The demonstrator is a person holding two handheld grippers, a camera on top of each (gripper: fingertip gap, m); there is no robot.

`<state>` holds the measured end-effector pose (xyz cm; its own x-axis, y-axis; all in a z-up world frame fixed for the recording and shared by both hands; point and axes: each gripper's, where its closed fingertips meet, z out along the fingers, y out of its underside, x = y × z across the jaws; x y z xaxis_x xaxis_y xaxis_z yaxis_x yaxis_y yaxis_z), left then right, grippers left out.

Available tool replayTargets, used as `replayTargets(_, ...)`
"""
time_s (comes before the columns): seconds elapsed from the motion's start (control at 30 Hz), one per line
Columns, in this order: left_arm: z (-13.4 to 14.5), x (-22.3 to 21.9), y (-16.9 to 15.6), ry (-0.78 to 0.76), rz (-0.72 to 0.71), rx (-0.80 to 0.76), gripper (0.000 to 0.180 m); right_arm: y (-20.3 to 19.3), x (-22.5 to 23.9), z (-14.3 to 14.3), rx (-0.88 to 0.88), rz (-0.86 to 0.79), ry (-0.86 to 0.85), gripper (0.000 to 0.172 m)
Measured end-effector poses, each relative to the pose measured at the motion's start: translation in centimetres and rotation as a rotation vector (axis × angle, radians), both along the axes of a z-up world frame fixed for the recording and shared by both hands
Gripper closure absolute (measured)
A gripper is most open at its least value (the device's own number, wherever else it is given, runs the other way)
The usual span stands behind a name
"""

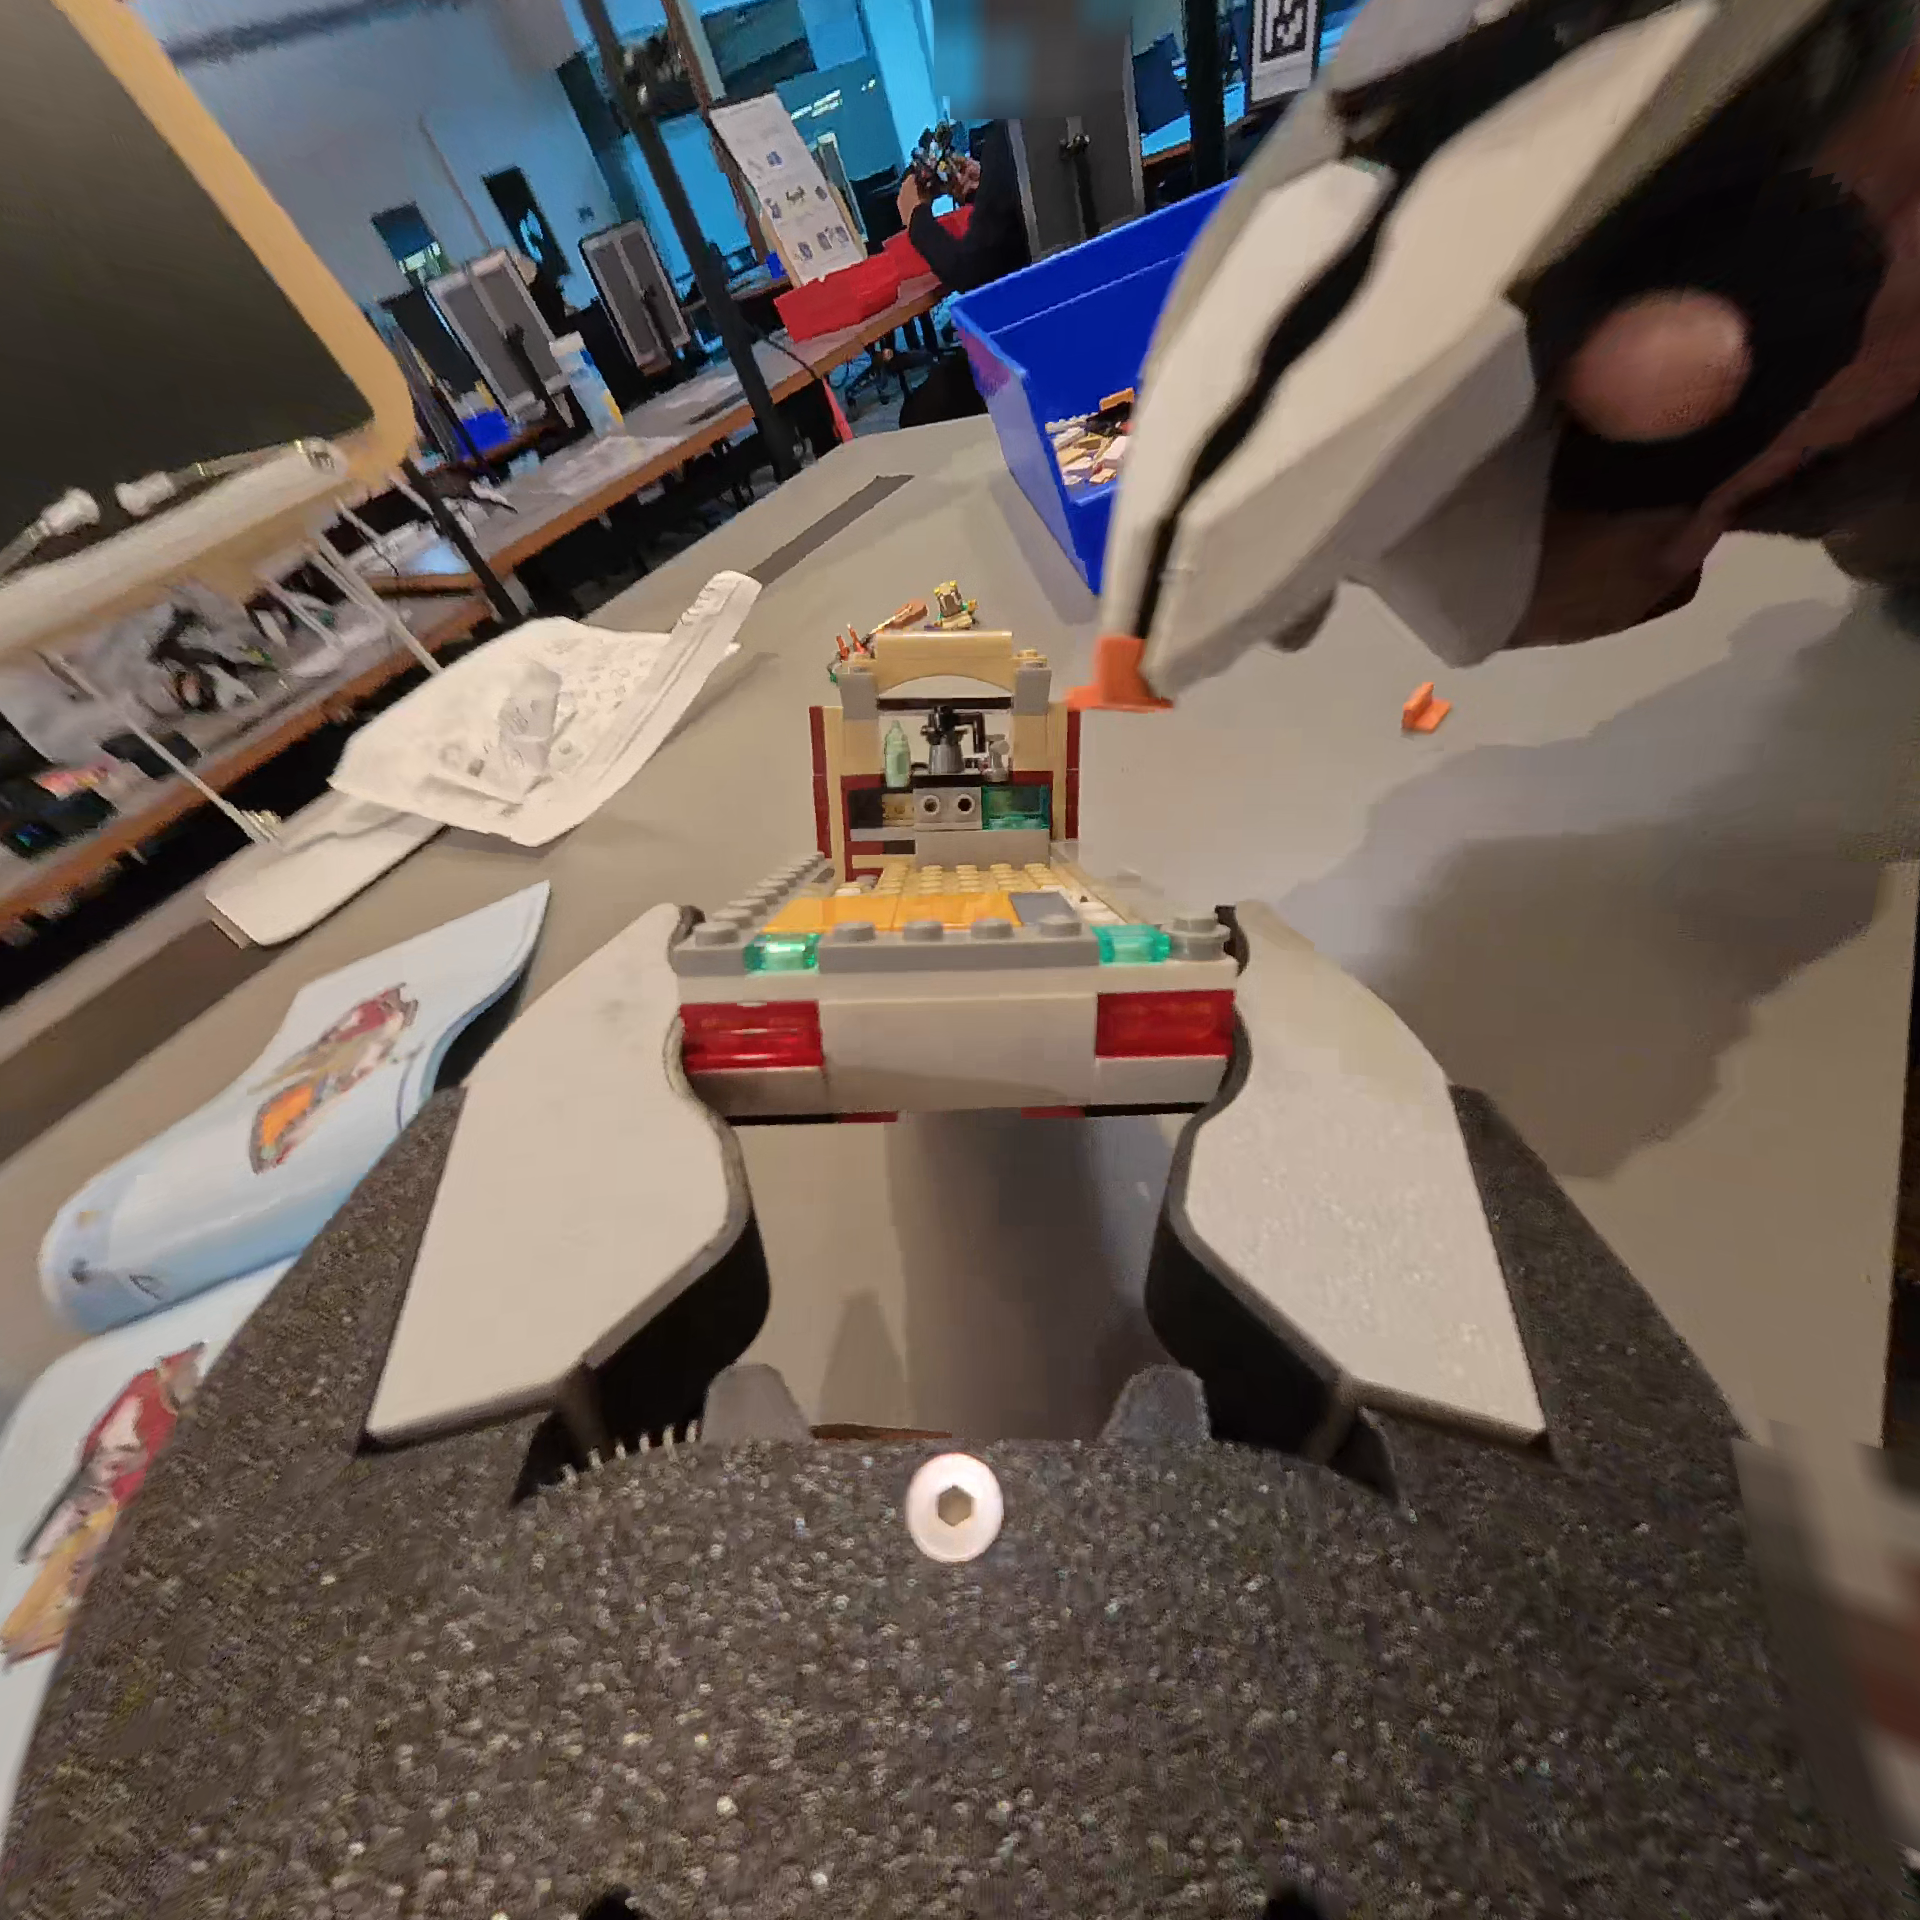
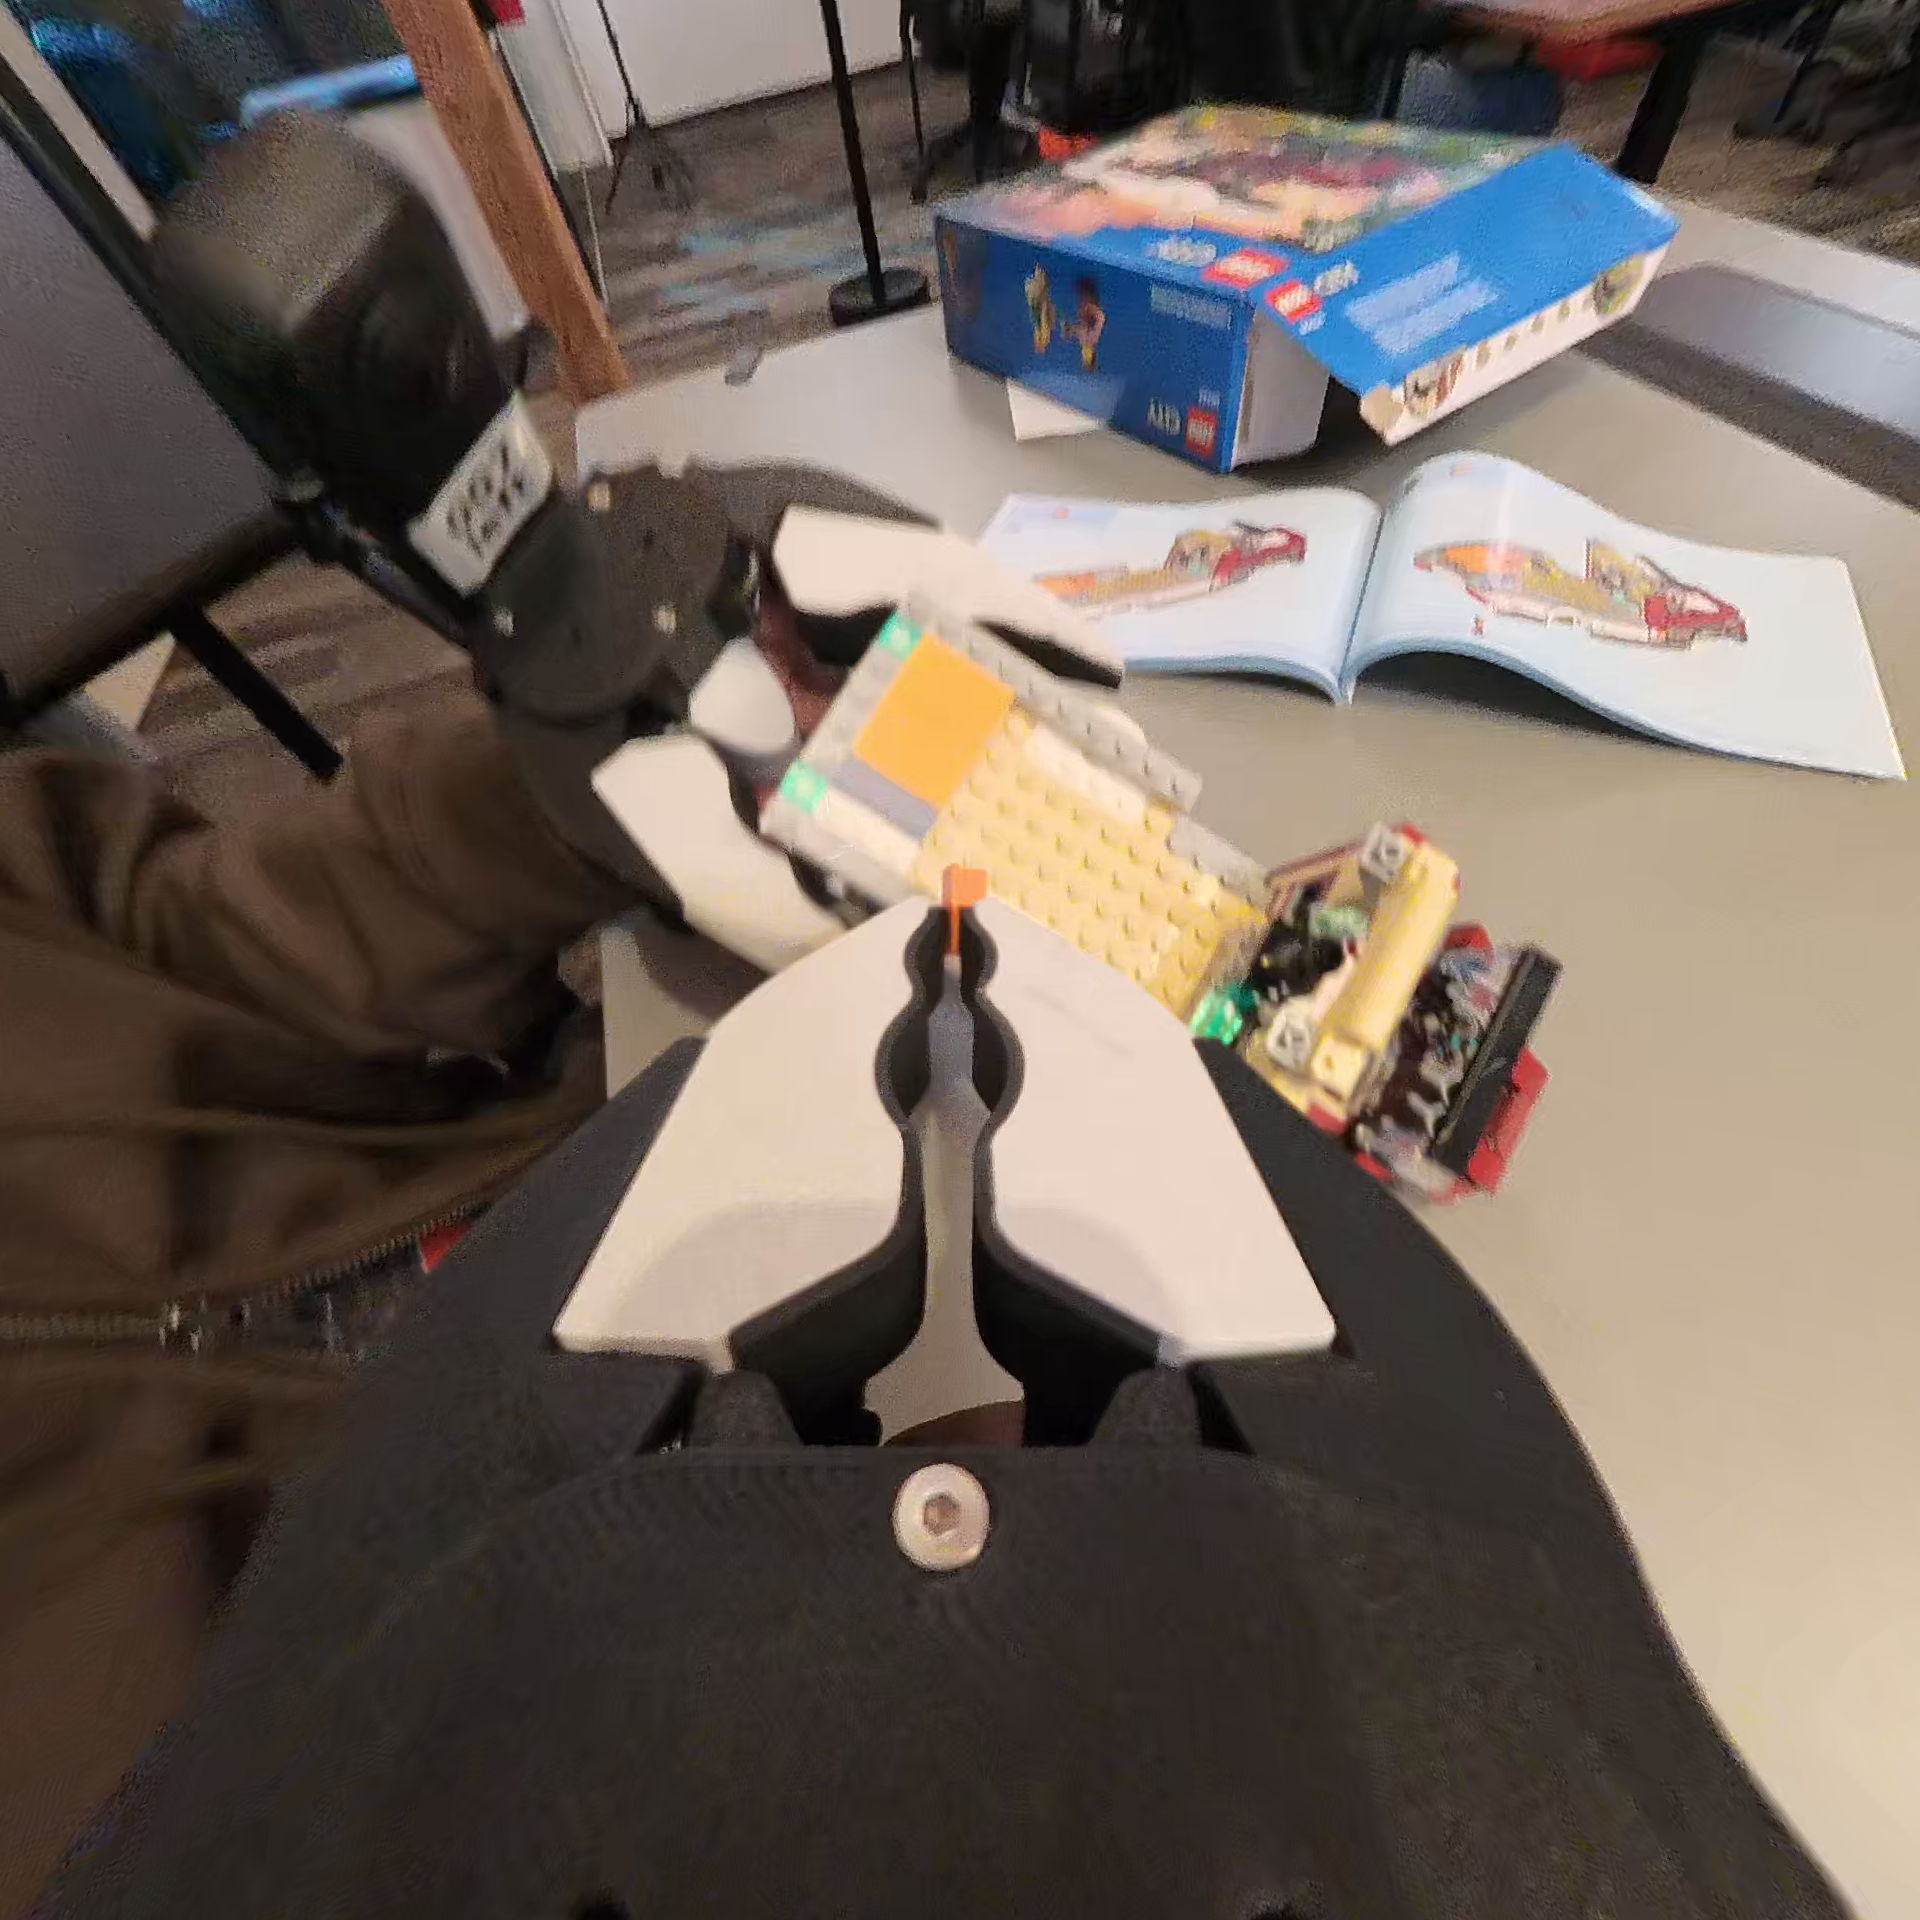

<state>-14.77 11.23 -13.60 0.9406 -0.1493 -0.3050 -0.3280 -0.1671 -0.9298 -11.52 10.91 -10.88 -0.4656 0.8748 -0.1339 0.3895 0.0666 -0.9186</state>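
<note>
Brick-built vehicle model [image 1: 956, 935], grey studded deck with orange tiles, dark red blocks at the near corners, on the grey table [image 1: 1558, 935]. Left gripper [image 1: 956, 1023] spread wide, both pads pressed on the model's near end, one per side. Right gripper [image 2: 953, 925] closed on a small orange piece [image 2: 961, 891], fingertips pinching it; held above the deck, close to the model's tan cabin arch [image 1: 943, 655]. Second orange piece [image 1: 1424, 710] lies on the table right of the model. Blue bin [image 1: 1049, 343] of loose bricks behind it. Open instruction booklet [image 2: 1455, 613] and blue set box [image 2: 1247, 291] on the model's far side from the right gripper.
</note>
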Motion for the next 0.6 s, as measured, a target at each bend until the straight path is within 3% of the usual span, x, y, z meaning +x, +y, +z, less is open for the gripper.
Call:
replayTargets(0.23,-0.5,1.2,-0.4,0.228,-0.029,0.045,0.089,-1.4,-2.7,-0.2,-0.148,-0.092,-0.002,0.169)
replayTargets(0.6,-0.3,2.0,-0.9,0.277,-0.062,0.086,0.089,-2.4,-2.5,-1.2,-0.313,-0.103,-0.002,0.170)
